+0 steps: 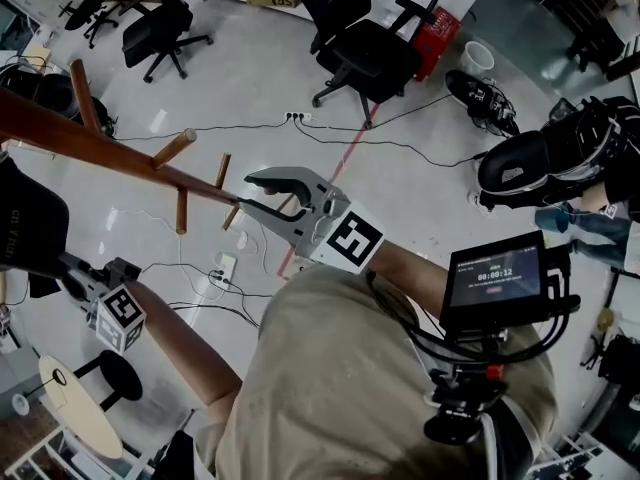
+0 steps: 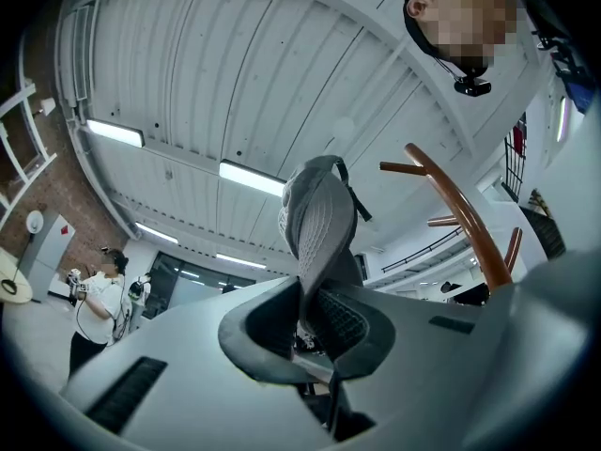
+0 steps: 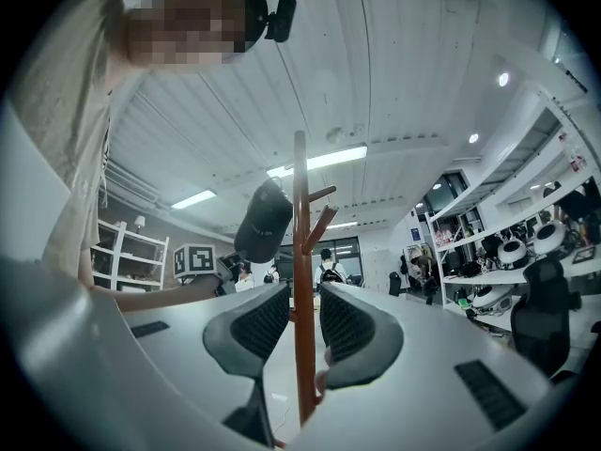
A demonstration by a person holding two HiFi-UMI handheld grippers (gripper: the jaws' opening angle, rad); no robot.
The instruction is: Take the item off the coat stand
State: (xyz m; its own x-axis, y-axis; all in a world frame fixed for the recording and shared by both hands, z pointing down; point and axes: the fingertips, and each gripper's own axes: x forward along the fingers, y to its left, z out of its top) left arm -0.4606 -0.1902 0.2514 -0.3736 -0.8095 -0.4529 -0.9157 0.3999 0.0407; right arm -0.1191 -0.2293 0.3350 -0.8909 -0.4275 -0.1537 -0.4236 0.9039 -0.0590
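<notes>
A brown wooden coat stand (image 1: 110, 153) with short pegs runs from the upper left to the middle of the head view. My right gripper (image 1: 247, 190) is shut on its pole, which stands between the pads in the right gripper view (image 3: 299, 313). A dark grey cap (image 1: 25, 230) hangs at the far left, below the pole. My left gripper (image 1: 62, 260) is shut on the cap's brim (image 2: 319, 214). The right gripper view shows the cap (image 3: 263, 222) just left of the pole (image 3: 300, 252), near the pegs. Whether it touches a peg I cannot tell.
Black office chairs (image 1: 365, 53) stand on the pale floor beyond the stand. Cables and a power strip (image 1: 225, 268) lie below it. A black round stool (image 1: 120, 373) is at the lower left. A small monitor (image 1: 495, 278) sits on the person's chest rig. People stand in the background (image 2: 94, 313).
</notes>
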